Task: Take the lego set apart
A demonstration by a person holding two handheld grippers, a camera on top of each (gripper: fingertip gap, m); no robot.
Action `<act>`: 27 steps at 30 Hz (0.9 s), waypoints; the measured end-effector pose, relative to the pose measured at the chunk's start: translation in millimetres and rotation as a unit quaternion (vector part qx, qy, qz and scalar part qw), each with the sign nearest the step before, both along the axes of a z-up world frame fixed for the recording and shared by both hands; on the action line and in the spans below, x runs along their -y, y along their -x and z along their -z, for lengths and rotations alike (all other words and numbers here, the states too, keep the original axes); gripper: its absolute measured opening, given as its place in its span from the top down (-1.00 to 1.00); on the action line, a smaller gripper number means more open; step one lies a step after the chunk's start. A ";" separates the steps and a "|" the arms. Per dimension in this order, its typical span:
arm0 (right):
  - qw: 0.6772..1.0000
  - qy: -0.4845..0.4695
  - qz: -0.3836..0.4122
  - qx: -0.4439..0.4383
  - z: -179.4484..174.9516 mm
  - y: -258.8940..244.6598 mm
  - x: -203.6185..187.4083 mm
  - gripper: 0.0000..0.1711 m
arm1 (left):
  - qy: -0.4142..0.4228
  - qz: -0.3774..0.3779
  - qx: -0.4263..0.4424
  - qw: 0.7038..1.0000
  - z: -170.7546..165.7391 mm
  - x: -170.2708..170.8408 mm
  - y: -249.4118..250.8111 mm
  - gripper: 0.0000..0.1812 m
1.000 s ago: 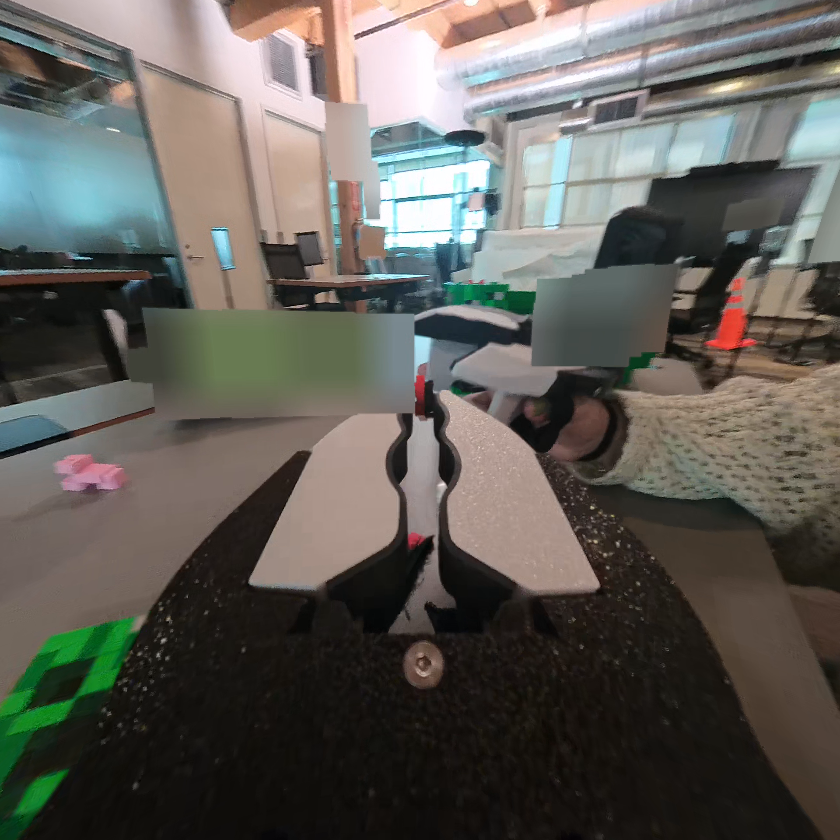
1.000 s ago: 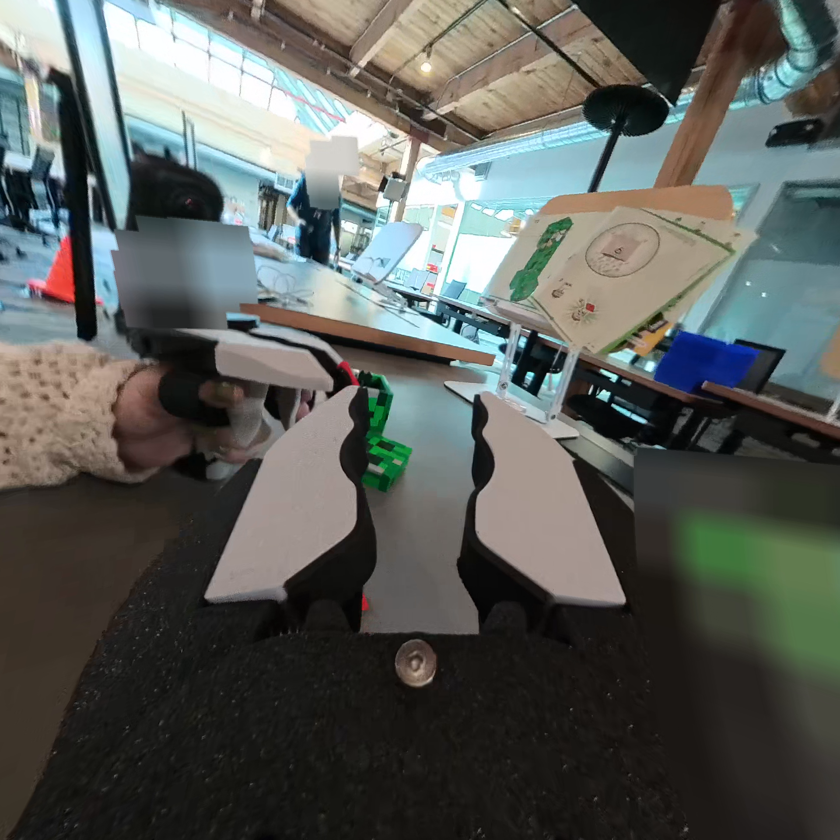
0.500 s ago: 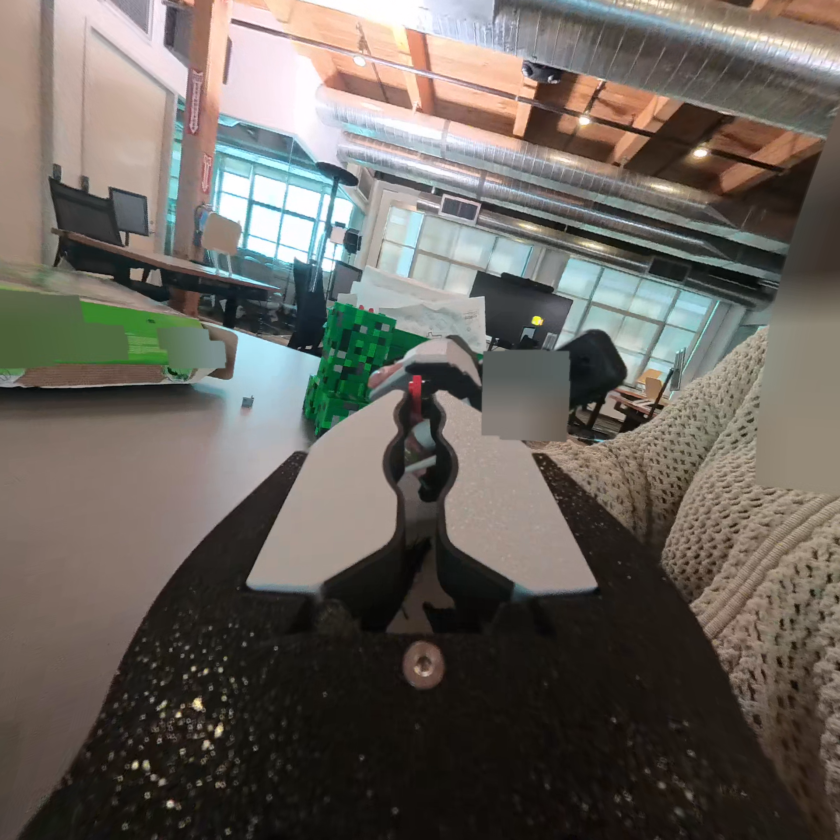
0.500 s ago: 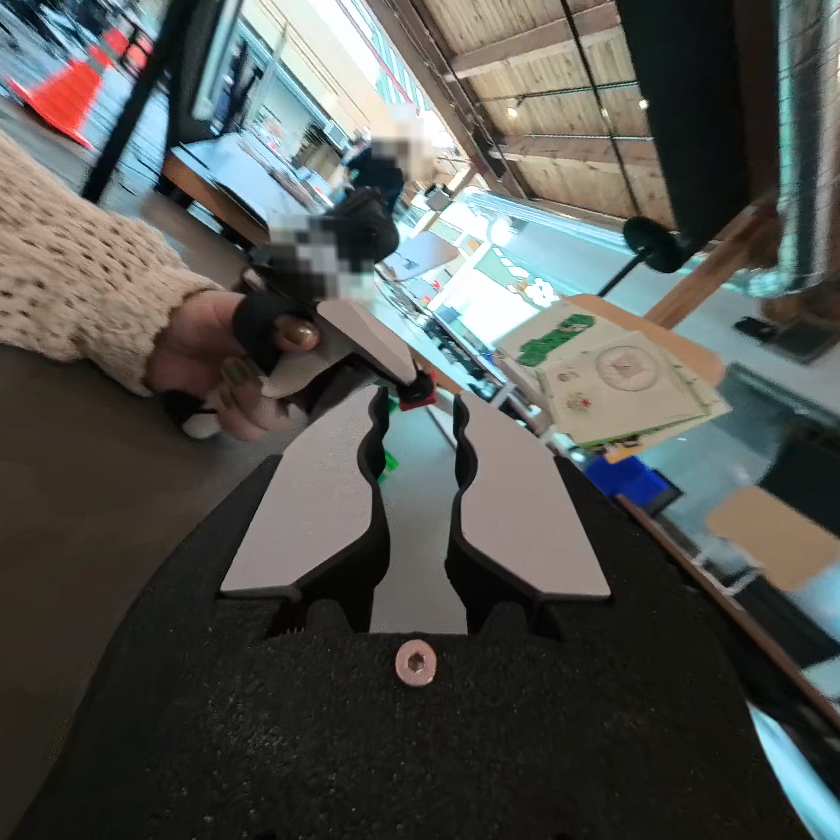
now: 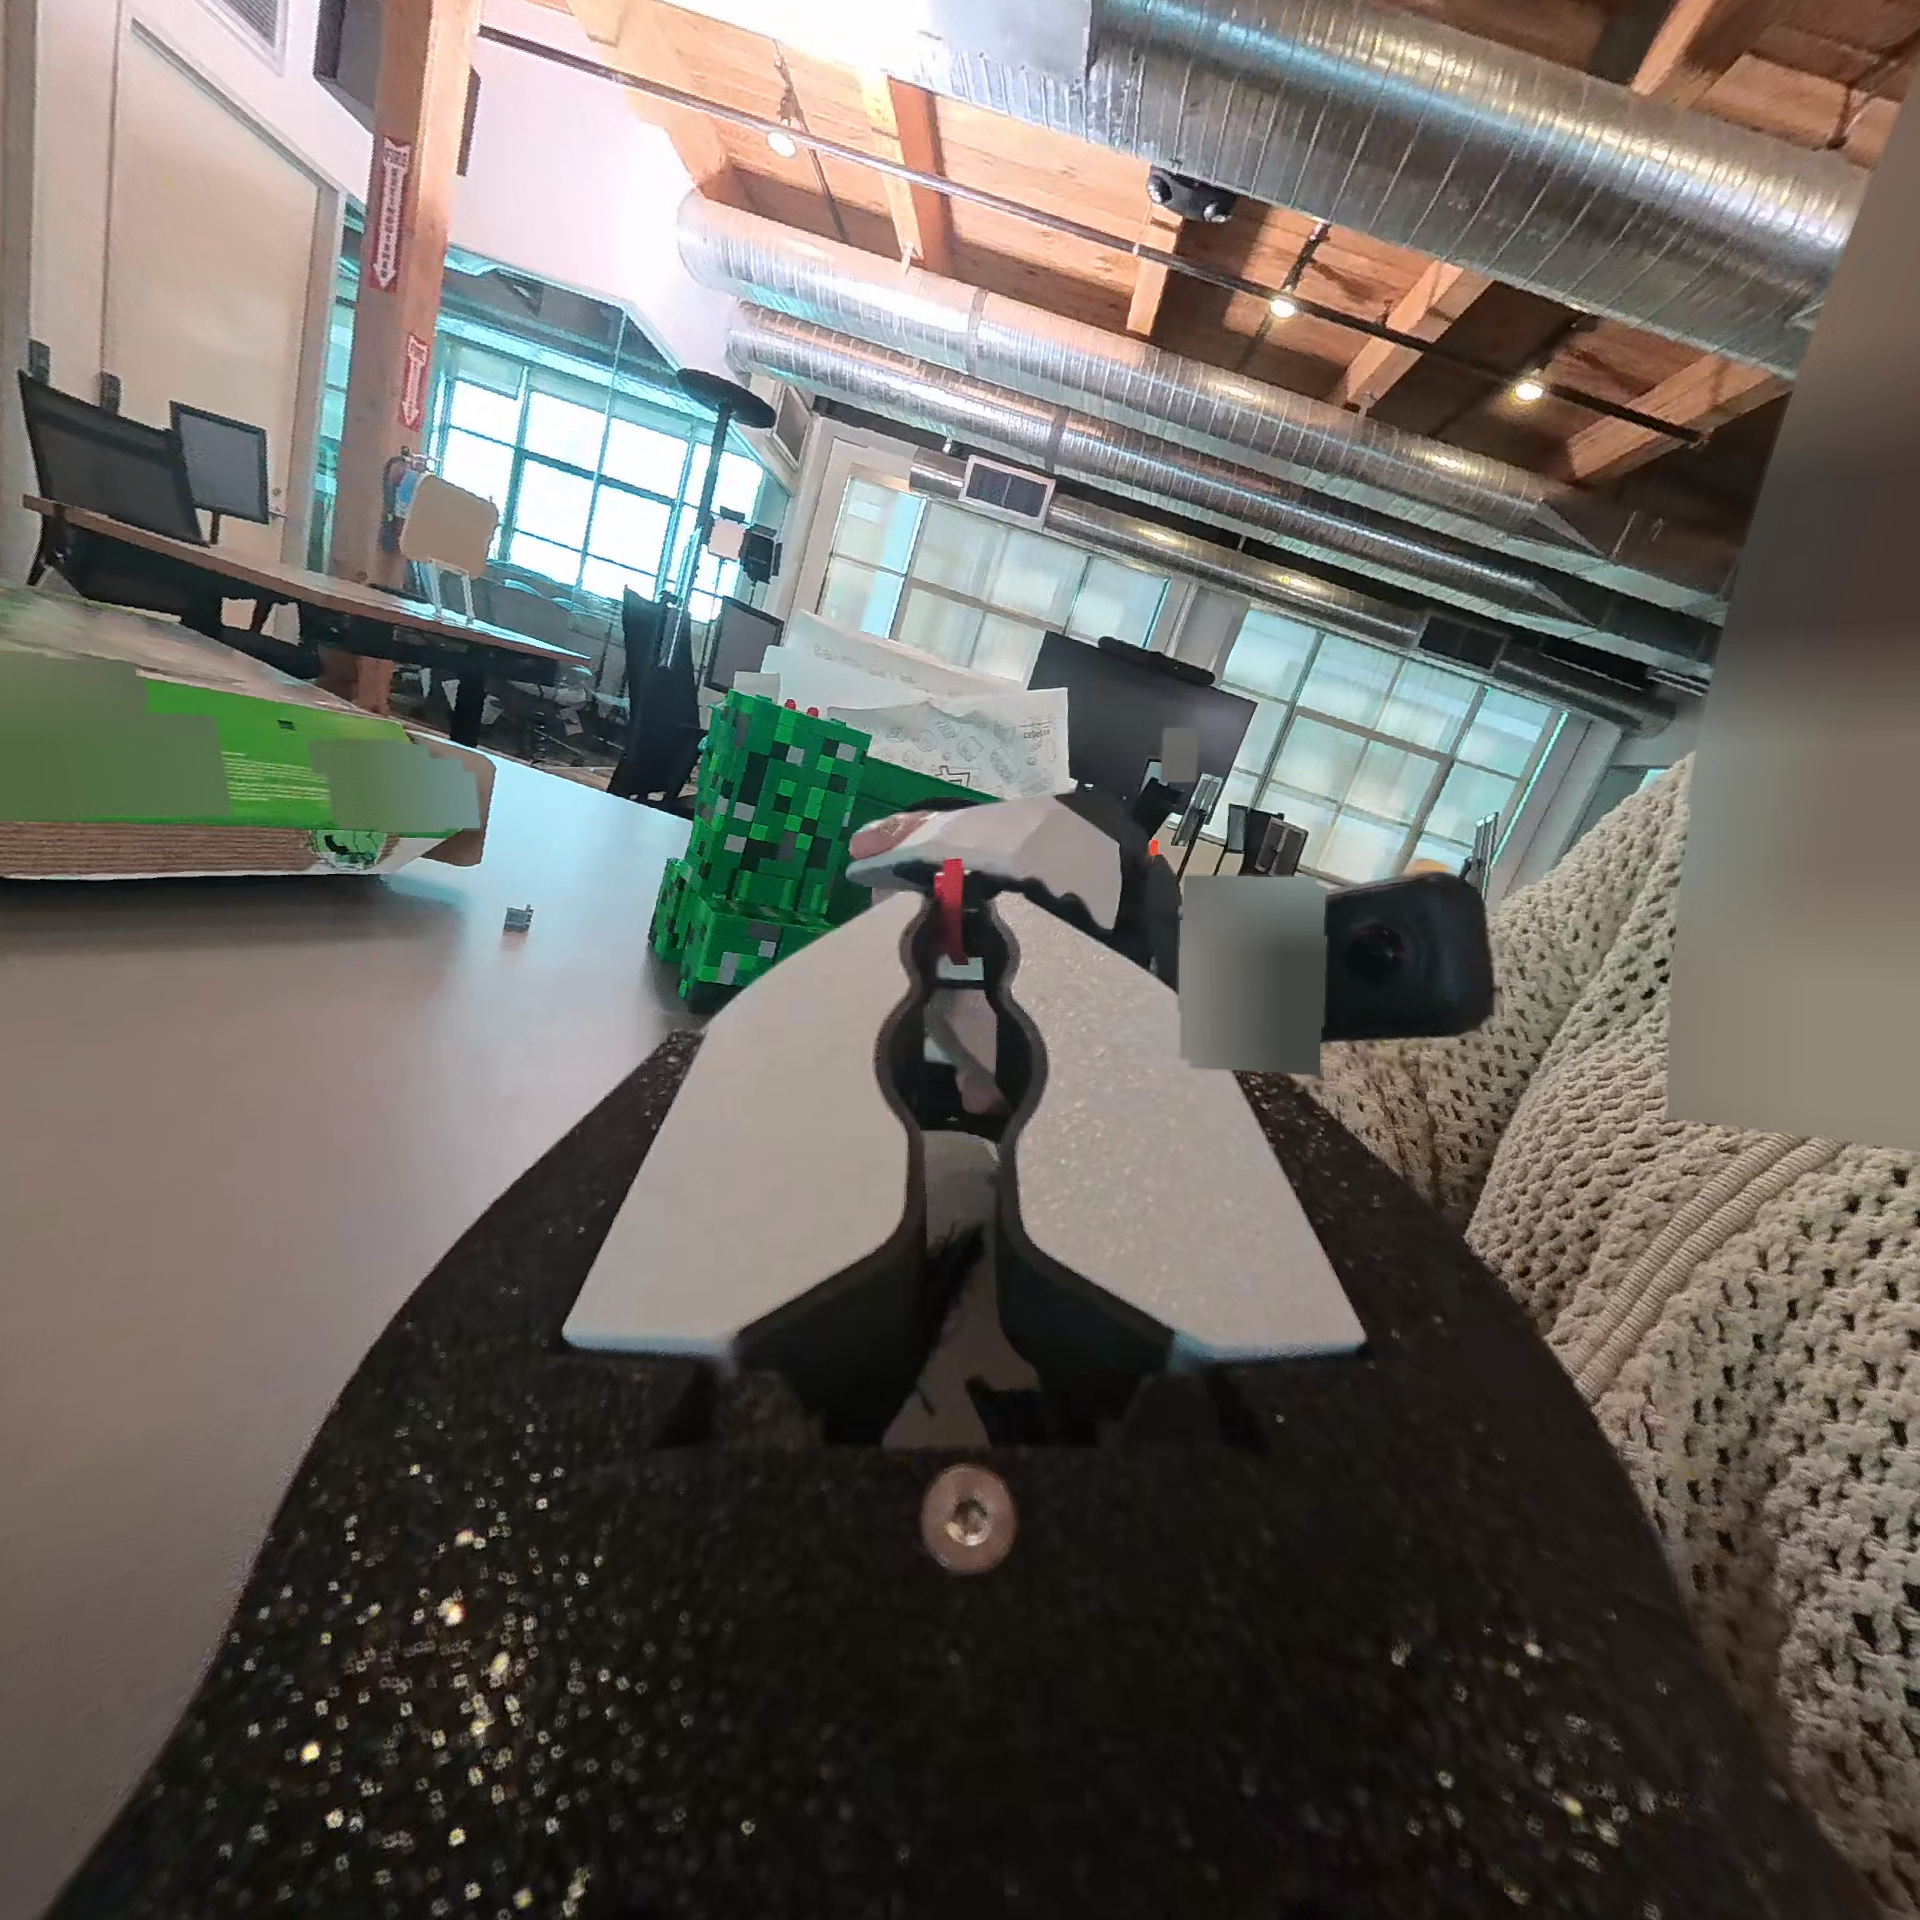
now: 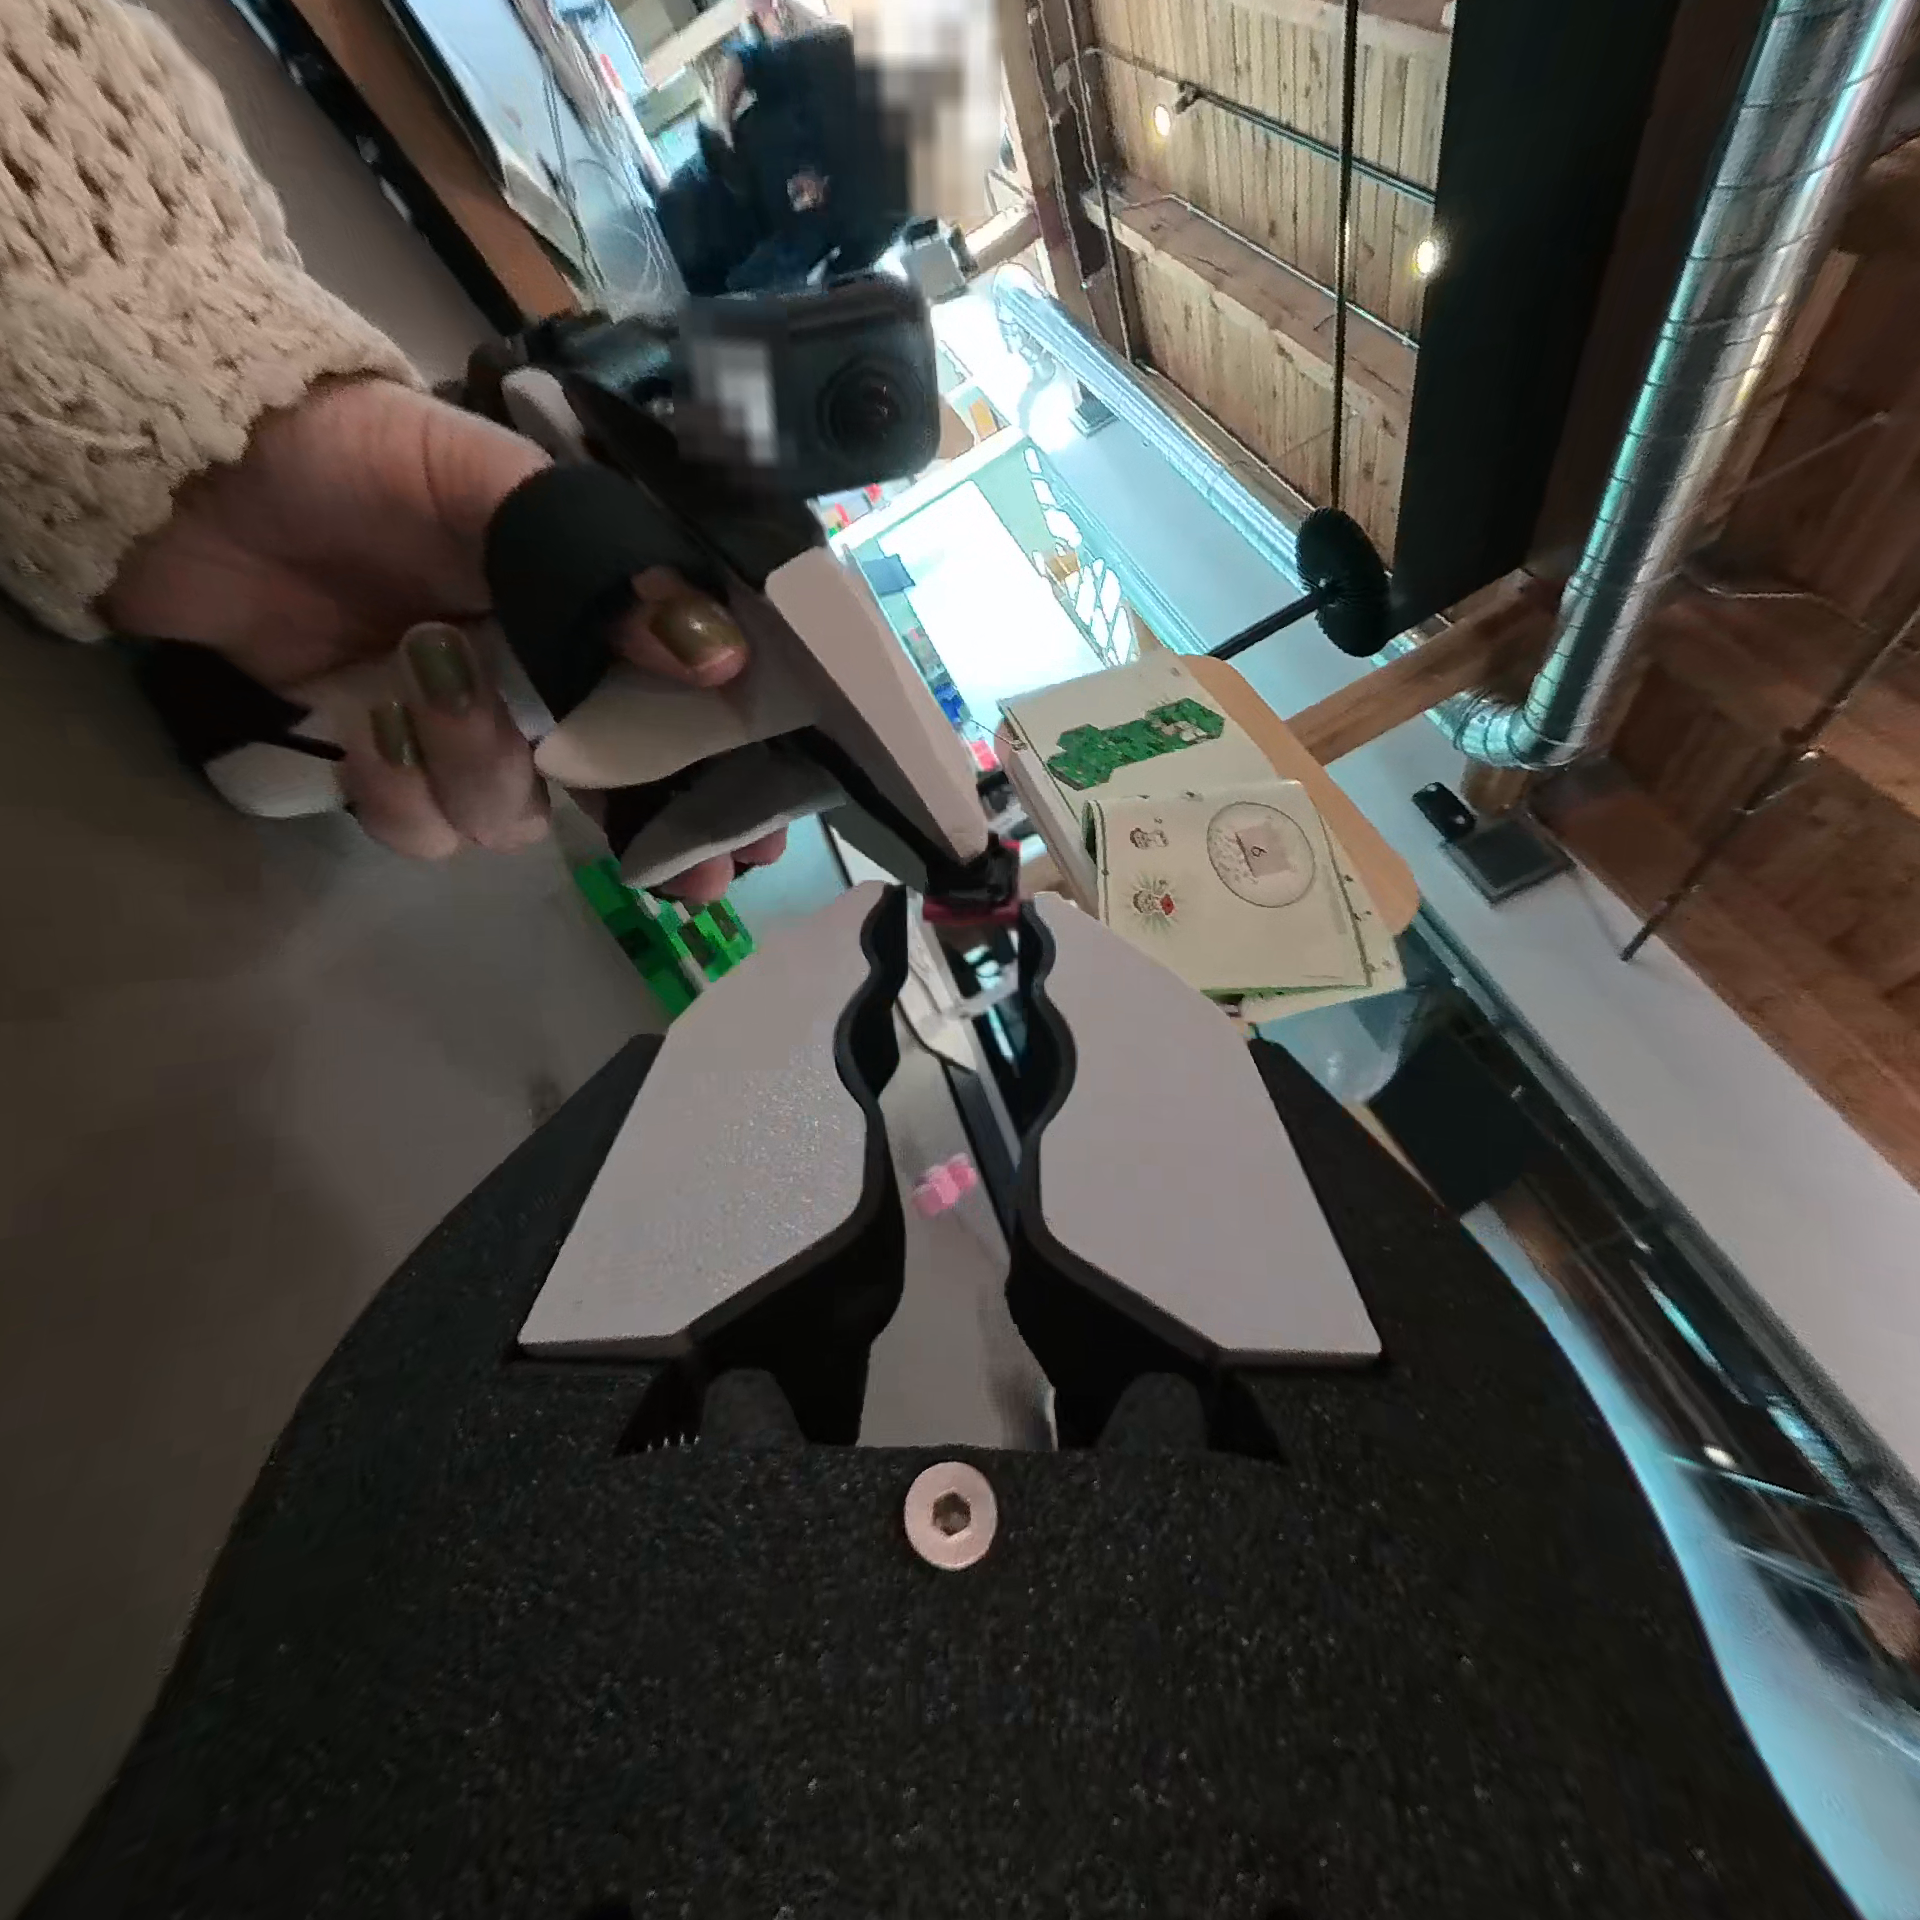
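- We are seeing the left gripper (image 5: 951, 909) pinching shut on a small red piece (image 5: 945, 927), held up off the table (image 5: 260, 1091).
- In the left view a pale bit is hanging just under the red piece, between the fingers; we are not making out what it is.
- The right gripper (image 6: 964, 914) is pointing at the left one, tip to tip, with its fingers nearly together.
- The red piece is sitting between the right tips too, but we are not able to tell whether they are clamping it.
- The left hand (image 6: 343, 623) is wrapping the left gripper's handle, a knit sleeve (image 6: 125, 312) covering the wrist.
- The green lego figure (image 5: 774, 831) is standing upright on the table, just behind and left of the 2 grippers, apart from both.
- 1 tiny dark bit (image 5: 516, 916) is lying on the table left of the figure.
- A green box (image 5: 208, 790) is lying flat at the far left of the table.
- 1 pink piece (image 6: 943, 1188) is lying on the table, showing through the gap between the right fingers.
- A booklet (image 6: 1195, 831) is propped open on a stand beyond the grippers in the right view.
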State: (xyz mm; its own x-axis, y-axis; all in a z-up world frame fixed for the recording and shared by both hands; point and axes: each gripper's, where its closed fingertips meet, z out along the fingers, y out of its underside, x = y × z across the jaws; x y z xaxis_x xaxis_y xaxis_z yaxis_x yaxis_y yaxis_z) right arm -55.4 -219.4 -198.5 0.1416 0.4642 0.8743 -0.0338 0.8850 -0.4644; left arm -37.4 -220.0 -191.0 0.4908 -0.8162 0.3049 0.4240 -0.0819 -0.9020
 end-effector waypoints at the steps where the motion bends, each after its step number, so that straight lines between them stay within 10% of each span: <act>1: 1.000 -0.014 0.009 0.001 0.8 0.2 -1.3 0.79 | -0.001 -0.002 -0.002 1.000 0.2 -0.2 -0.2 0.92; 15: 0.999 -0.030 0.036 0.003 1.3 0.7 -5.5 0.82 | -0.018 -0.098 -0.055 0.993 4.0 -10.6 7.9 0.82; 27: 0.996 -0.033 0.079 0.040 14.0 3.2 -18.6 0.82 | -0.136 -0.336 -0.283 0.888 4.3 -17.6 25.6 0.77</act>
